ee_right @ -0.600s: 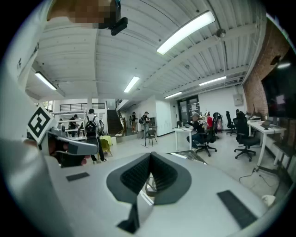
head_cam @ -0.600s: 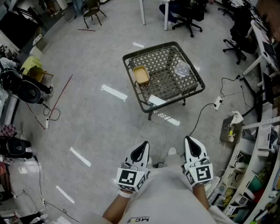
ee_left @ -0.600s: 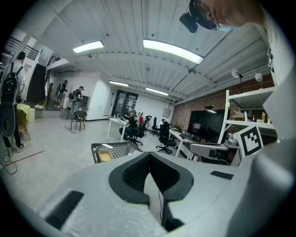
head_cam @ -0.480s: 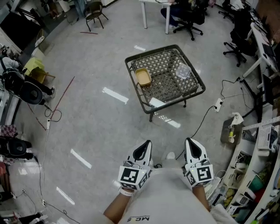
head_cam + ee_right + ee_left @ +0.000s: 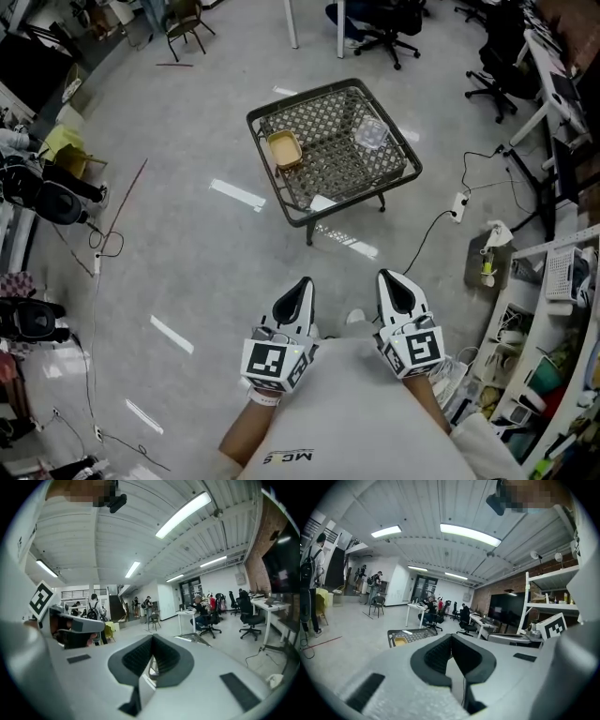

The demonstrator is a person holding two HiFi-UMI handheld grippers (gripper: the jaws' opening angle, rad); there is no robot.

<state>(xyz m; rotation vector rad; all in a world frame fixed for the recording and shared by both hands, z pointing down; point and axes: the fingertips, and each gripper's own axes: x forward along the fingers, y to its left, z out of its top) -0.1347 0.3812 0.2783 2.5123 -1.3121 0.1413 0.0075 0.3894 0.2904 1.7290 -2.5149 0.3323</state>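
There are two grippers at 6 o'clock: one left gripper (image 5: 302, 284) and one right gripper (image 5: 390, 278). One wire table (image 5: 270, 169) stands at 12 o'clock. It holds one yellow dish (image 5: 283, 148), one clear tub (image 5: 370, 134) and one white card (image 5: 322, 202).

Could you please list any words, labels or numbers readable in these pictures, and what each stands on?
"MC": on the person's white shirt, as it appears in the head view; the characters after it are blurred.
Cubes on the left gripper and right gripper: square markers only, no letters.
Nothing else is readable.
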